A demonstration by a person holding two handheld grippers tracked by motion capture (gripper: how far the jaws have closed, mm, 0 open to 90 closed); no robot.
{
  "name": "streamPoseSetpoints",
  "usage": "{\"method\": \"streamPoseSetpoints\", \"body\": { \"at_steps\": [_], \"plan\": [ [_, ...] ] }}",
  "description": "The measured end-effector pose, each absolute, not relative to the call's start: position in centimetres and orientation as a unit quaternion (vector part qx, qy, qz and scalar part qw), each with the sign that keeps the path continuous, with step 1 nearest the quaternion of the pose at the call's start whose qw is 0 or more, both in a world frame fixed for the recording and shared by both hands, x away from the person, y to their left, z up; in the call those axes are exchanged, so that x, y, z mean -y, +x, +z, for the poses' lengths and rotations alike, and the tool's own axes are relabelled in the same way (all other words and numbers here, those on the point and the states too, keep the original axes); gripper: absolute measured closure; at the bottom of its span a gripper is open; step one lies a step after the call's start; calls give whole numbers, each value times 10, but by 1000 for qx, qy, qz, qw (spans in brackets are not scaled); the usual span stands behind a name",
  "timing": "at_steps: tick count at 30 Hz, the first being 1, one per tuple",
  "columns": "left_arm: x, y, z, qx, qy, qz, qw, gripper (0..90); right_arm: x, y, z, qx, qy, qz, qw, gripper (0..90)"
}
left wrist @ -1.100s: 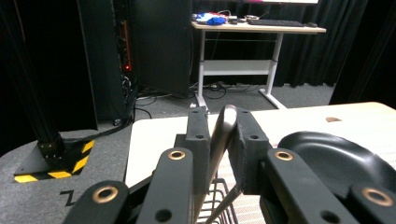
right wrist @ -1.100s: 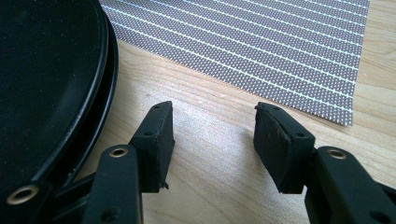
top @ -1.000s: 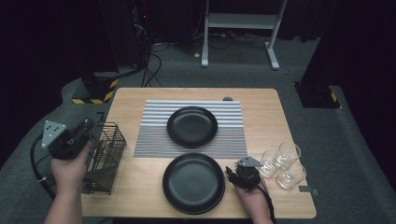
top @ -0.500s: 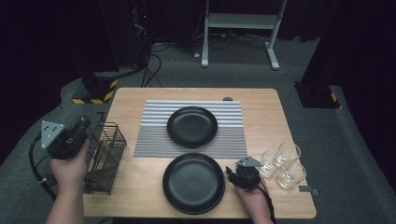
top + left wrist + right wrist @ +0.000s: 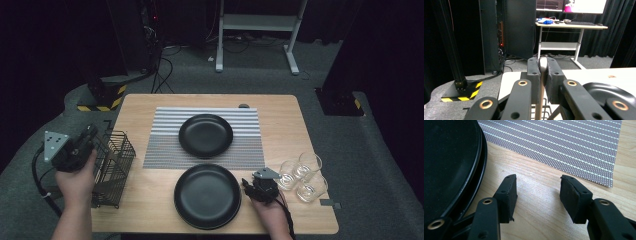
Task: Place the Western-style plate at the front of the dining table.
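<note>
Wooden utensil handle (image 5: pixel 541 82), pale and slim with a rounded tip, sits clamped between the jaws of the left gripper (image 5: pixel 542 75); its tip pokes up just past the pads, and the shaft runs down toward the black wire basket (image 5: pixel 114 165) below. What's on the lower end can't be seen. In the high view the left gripper (image 5: pixel 75 147) hangs above the left rim of that basket, off the left edge of the light wooden worktop (image 5: pixel 285 125), with the person's left hand (image 5: pixel 75 180) wrapped round it. Its jaws have just been closing and now pinch the handle. Right gripper (image 5: pixel 261 189) rests low on the worktop, just beside the right edge of the near round black plate (image 5: pixel 206 196); its jaws are spread with bare wood between them and nothing held. A grey striped placemat (image 5: pixel 205 137) lies beyond, carrying a second round black plate (image 5: pixel 205 135). Three clear drinking glasses (image 5: pixel 301 175) stand just right of the right gripper.
</note>
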State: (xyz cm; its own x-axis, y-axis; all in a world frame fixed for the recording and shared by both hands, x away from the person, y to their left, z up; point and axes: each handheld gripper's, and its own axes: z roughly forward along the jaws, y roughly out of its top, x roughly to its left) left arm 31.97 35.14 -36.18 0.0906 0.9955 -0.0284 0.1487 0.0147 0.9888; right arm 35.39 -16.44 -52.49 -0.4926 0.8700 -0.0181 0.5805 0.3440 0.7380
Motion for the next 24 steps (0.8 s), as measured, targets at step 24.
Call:
{"method": "streamPoseSetpoints", "body": {
  "at_steps": [24],
  "plan": [
    [-345,331,-374,-525,589,408,459,818,164,354,-525,-793,458,344,210,477]
  ]
}}
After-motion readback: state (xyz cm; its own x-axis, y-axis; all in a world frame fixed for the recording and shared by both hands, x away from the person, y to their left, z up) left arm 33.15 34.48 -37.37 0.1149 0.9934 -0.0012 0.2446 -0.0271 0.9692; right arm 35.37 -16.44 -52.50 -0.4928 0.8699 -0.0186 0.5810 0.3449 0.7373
